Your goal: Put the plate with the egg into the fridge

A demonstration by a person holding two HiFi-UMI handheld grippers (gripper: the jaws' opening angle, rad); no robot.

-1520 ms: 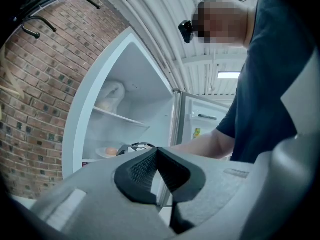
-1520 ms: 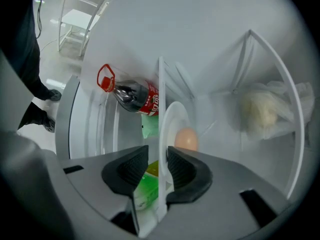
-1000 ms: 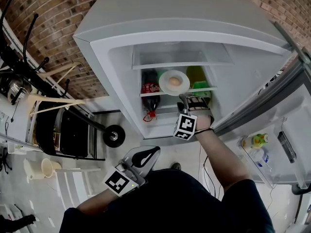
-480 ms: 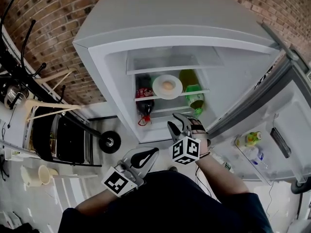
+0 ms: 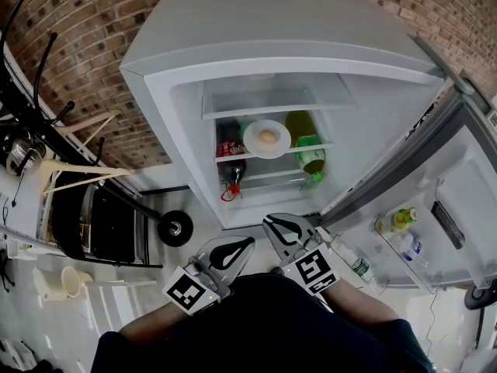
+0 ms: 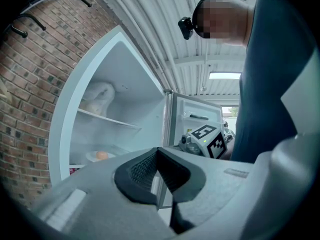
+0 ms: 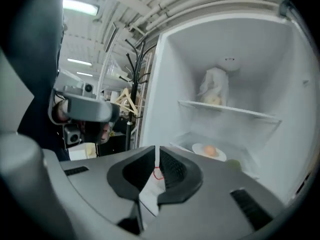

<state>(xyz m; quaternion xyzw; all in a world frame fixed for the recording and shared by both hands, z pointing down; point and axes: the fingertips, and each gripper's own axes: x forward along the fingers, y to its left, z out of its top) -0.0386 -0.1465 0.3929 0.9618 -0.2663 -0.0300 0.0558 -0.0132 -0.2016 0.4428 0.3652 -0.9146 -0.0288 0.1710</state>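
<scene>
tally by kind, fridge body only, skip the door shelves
Plate: 1
Egg: 1
Dark bottle, red label: 1
Green bottle: 1 (the green patch above it may be a second one; cannot tell)
White bag: 1
Total: 5
</scene>
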